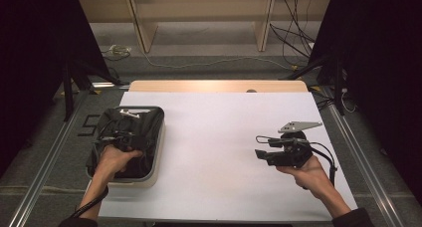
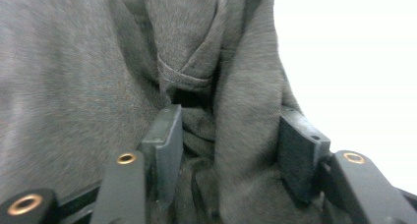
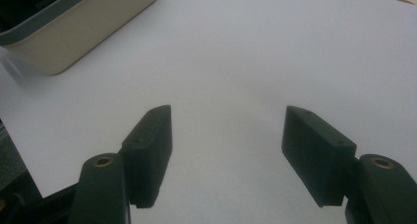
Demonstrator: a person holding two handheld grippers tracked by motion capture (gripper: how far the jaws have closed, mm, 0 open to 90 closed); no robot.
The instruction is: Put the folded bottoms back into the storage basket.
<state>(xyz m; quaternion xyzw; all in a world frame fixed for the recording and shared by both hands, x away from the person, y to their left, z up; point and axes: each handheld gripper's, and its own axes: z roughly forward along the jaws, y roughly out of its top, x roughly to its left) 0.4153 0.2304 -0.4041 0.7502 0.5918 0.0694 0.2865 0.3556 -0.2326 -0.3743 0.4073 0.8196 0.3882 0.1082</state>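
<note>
left gripper [image 1: 121,140] is down in the tub [image 1: 158,155] at the table's left, among the dark grey garment [image 1: 130,130] that lies bundled inside it. in the left gripper view a fold of that cloth [image 2: 236,135] stands between the jaws; the pads [image 2: 167,140] are spread and seem at most to brush it, not pinch it, so i read the grip as let go. right gripper [image 1: 262,154] hangs over the bare white sheet [image 1: 219,132] on the right, well apart from the tub, jaws wide and nothing between them [image 3: 223,155].

progress, my read: the garment is in the tub, with some of it draped over the near-left rim. the putting-away looks mostly done. left to do: lift my left gripper clear of the cloth, maybe tuck the overhang in. the right has no job that i can see.
</note>
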